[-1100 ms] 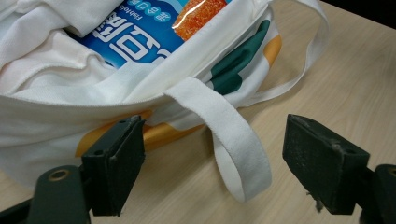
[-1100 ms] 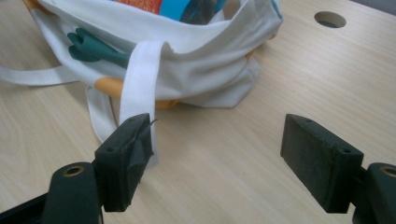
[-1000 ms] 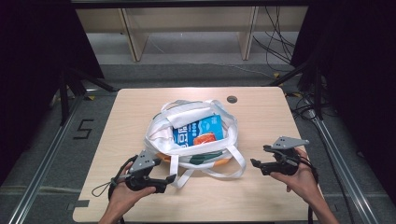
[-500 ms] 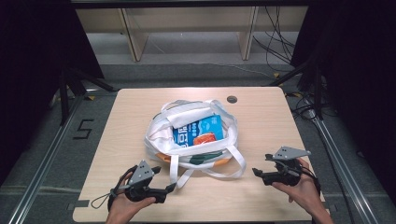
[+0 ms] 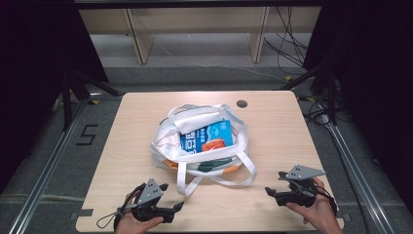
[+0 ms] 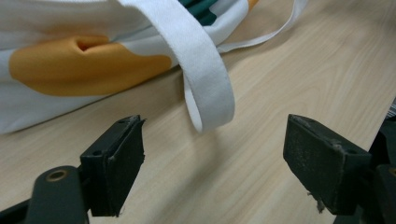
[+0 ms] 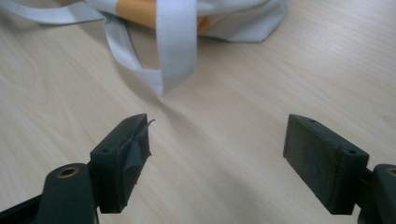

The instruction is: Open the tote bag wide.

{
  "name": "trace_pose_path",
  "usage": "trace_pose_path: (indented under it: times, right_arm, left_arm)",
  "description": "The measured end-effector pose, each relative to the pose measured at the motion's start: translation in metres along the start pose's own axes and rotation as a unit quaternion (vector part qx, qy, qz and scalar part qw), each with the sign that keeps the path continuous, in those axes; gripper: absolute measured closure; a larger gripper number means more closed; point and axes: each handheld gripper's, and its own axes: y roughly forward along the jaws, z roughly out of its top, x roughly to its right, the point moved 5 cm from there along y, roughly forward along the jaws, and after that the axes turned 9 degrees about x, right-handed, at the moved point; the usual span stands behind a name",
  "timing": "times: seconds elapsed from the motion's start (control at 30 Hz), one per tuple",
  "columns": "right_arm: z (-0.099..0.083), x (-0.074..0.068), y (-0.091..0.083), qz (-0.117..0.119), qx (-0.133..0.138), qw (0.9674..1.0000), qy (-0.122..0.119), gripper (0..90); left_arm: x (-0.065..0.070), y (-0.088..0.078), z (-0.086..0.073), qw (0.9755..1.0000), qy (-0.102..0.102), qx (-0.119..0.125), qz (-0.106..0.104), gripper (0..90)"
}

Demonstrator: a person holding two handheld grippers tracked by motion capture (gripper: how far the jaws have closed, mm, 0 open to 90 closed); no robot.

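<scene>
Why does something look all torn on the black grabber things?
The pads are worn. On the right gripper, a scrap peels off the left-hand pad, and the left gripper has a frayed bit under its right-hand pad. The white bag merely slumps, straps loose on the table.

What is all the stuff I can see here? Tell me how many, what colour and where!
White fabric tote bag with orange and green patches: one, middle of the table, lying open, its white straps spilling toward the near edge.
Blue packet with an orange picture: one, inside the bag.
Light wooden table: one, with a round dark hole near its far edge.
Pale wooden shelf frame: one, on the floor behind the table.
Black cables: several, on the floor at far right.
Left gripper: one, black, near-left of the table, jaws open, empty.
Right gripper: one, black, near-right, jaws open, empty.
Hands: two, holding the grippers.
</scene>
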Motion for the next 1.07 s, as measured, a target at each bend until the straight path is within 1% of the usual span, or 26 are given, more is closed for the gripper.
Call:
trace_pose_path:
  times: [0.03,0.07,0.1,0.13,0.17,0.2,0.23,0.27,0.3,0.33,0.37,0.4,0.43,0.47,0.57,0.6,0.63,0.77,0.8,0.83,0.9,0.93,0.97,1.0,1.03,1.07]
  right_arm:
    - [-0.002,-0.002,-0.001,0.003,-0.003,1.0000,0.004,23.6]
    - [-0.004,-0.002,-0.001,0.000,0.002,1.0000,0.000,23.7]
    - [-0.007,-0.003,-0.003,0.003,-0.001,1.0000,0.001,23.8]
    - [-0.008,-0.003,-0.004,-0.001,0.000,1.0000,-0.005,24.0]
    - [-0.011,-0.005,-0.005,0.000,-0.003,1.0000,-0.001,24.2]
    - [-0.013,-0.005,-0.005,0.003,-0.005,1.0000,-0.006,24.2]
    - [-0.016,-0.008,-0.007,0.002,-0.011,0.9999,0.010,24.4]
    - [-0.018,-0.008,-0.007,0.005,-0.007,1.0000,0.004,24.8]
    - [-0.019,-0.009,-0.007,0.005,-0.009,0.9999,0.001,24.7]
    - [-0.022,-0.013,-0.008,0.004,-0.015,0.9997,0.017,24.8]
    - [-0.023,-0.010,-0.008,0.004,-0.012,0.9999,-0.007,24.9]
    - [-0.025,-0.012,-0.009,0.006,-0.020,0.9998,0.005,25.1]
    - [-0.026,-0.013,-0.009,0.006,-0.016,0.9998,0.001,25.0]
    - [-0.028,-0.012,-0.008,0.003,-0.016,0.9998,-0.012,25.0]
    - [-0.031,-0.016,-0.010,0.005,-0.024,0.9997,0.000,25.3]
    - [-0.031,-0.016,-0.009,0.006,-0.024,0.9997,-0.008,25.3]
    - [-0.032,-0.018,-0.009,0.005,-0.027,0.9996,0.005,25.3]
    - [-0.033,-0.014,-0.008,0.005,-0.025,0.9996,-0.011,25.3]
    - [-0.033,-0.014,-0.008,0.004,-0.026,0.9996,-0.013,25.3]
    - [-0.033,-0.014,-0.008,0.003,-0.024,0.9996,-0.016,25.3]
    - [-0.033,-0.015,-0.008,0.004,-0.029,0.9995,-0.008,25.3]
    - [-0.033,-0.015,-0.008,0.004,-0.028,0.9995,-0.011,25.3]
    - [-0.033,-0.014,-0.008,0.002,-0.027,0.9995,-0.014,25.3]
    - [-0.033,-0.014,-0.008,0.004,-0.026,0.9995,-0.016,25.3]
    - [-0.033,-0.014,-0.008,0.004,-0.026,0.9995,-0.016,25.3]
    - [-0.033,-0.014,-0.008,0.005,-0.026,0.9995,-0.014,25.3]
  left_arm:
    - [0.002,0.001,-0.002,0.9999,-0.009,0.005,0.002,19.7]
    - [0.002,0.001,-0.004,1.0000,0.002,-0.003,-0.001,19.7]
    - [0.004,0.002,-0.006,1.0000,-0.009,-0.002,0.002,19.7]
    - [0.005,0.002,-0.008,1.0000,-0.006,-0.004,-0.001,19.7]
    - [0.005,0.002,-0.008,0.9999,-0.006,-0.007,-0.003,19.7]
    - [0.004,0.001,-0.009,0.9999,0.008,-0.010,-0.005,19.7]
    - [0.005,0.002,-0.009,1.0000,0.000,-0.006,-0.002,19.7]
    - [0.006,0.002,-0.009,0.9999,-0.012,-0.002,0.001,19.7]
    - [0.002,0.000,-0.009,0.9999,0.011,-0.004,0.000,19.7]
    - [0.002,-0.001,-0.009,1.0000,0.002,-0.007,0.004,19.7]
    - [0.003,-0.001,-0.010,0.9999,-0.012,-0.002,0.010,19.7]
    - [0.003,-0.001,-0.009,0.9999,-0.008,0.000,0.008,19.7]
    - [0.001,-0.001,-0.009,1.0000,0.007,0.000,0.007,19.7]
    - [0.001,-0.001,-0.009,1.0000,0.004,0.000,0.007,19.7]
    - [0.002,-0.001,-0.010,1.0000,-0.001,0.001,0.006,19.7]
    - [0.003,-0.001,-0.011,0.9999,-0.012,-0.002,0.007,19.7]
    - [0.001,-0.001,-0.011,0.9999,-0.005,-0.009,0.014,19.7]
    - [0.001,-0.001,-0.011,0.9999,-0.005,-0.002,0.010,19.7]
    - [0.000,-0.001,-0.011,0.9999,0.008,-0.006,0.005,19.7]
    - [0.000,-0.001,-0.011,0.9999,0.007,-0.007,0.005,19.7]
    - [0.000,-0.001,-0.011,0.9999,0.007,-0.007,0.005,19.7]
    - [0.002,0.000,-0.011,0.9999,-0.008,0.000,0.007,19.7]
    - [0.002,0.001,-0.012,0.9999,-0.015,-0.001,0.008,19.7]
    - [0.000,0.000,-0.012,0.9998,-0.004,-0.007,0.015,19.6]
    - [0.001,0.001,-0.012,0.9999,-0.014,-0.001,0.010,19.6]
    - [-0.001,-0.001,-0.013,0.9999,-0.007,-0.015,0.002,19.5]
